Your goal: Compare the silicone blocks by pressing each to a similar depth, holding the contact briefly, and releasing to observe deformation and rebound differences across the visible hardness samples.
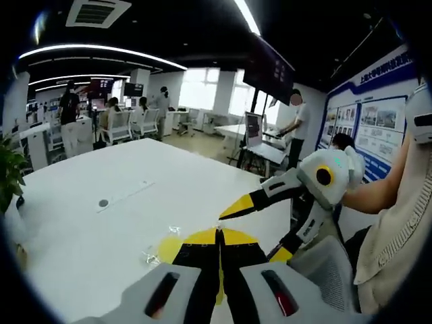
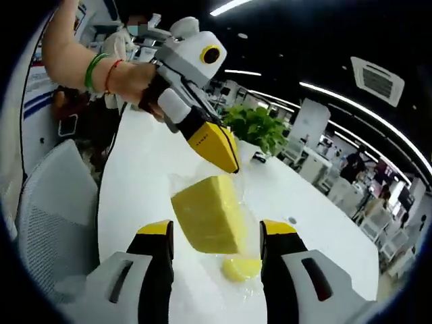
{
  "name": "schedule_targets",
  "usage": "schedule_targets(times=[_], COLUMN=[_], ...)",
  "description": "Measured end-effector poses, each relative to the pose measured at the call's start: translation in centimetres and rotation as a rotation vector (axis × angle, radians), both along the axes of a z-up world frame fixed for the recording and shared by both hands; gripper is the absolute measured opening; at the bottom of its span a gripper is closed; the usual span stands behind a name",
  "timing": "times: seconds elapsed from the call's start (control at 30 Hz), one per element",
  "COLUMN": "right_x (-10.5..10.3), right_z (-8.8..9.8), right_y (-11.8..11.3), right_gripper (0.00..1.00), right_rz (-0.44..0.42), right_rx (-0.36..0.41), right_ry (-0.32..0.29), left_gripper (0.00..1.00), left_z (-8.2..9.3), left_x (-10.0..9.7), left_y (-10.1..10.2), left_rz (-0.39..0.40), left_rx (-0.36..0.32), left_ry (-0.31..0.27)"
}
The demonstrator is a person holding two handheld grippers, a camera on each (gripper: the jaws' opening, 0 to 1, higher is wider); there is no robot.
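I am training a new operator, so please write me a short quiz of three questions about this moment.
1. True or false: the right gripper has its jaws open, and the yellow block shows between them.
2. The left gripper is: A) opened wide; B) shut, with its tip near the block's upper edge; C) gripping a cup.
3. Fill in: on the table beyond the block stands a green ____.
Key: 1 true; 2 B; 3 plant.
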State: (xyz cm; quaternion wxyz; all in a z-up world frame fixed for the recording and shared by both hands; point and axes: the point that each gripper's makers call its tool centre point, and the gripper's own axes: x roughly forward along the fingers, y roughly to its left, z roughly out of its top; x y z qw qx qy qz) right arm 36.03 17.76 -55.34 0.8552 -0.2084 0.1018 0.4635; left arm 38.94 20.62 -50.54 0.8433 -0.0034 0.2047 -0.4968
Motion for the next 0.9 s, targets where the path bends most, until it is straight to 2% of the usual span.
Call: schedule_targets(times=[0.07,0.2,0.37,0.43,0.5,0.63,0.73,0.9], right_x=[-0.1,-0.5,-1.3,-1.7,-2.4,-3.9,-4.9,-6.0], right_z=[-0.1,-0.3,0.0,0.2,0.0,-1.3,-2.6,-3.9], right_y=[-0.7,-2.1,-3.4,-3.9,-4.3,-5.2,-6.1,-7.3], right_gripper=[0.48,0.55,0.63,0.65,0.72,0.87,0.87,0.86], right_rz=[-0.028,-0.079,-0.124,-0.141,-0.158,-0.208,-0.255,-0.331], right_rx=[0.025,0.095,0.157,0.174,0.186,0.181,0.160,0.176], right_ry=[0.021,0.082,0.111,0.089,0.090,0.143,0.179,0.226], left_gripper=[0.00,0.00,0.00,0.00,0.00,0.00,0.00,0.00], left_z=[-0.2,-0.6,-1.4,-1.8,-2.3,-3.8,-5.1,-7.8], left_x=[0.3,1.2,2.1,2.6,3.1,3.9,4.3,4.7], left_y=[0.2,0.9,1.8,2.2,2.7,3.6,4.3,5.9], left_rz=[0.012,0.055,0.097,0.114,0.136,0.155,0.172,0.199], left_rx=[0.002,-0.004,-0.014,-0.020,-0.023,-0.019,-0.011,0.015], left_ry=[0.001,0.013,0.027,0.035,0.041,0.066,0.085,0.133])
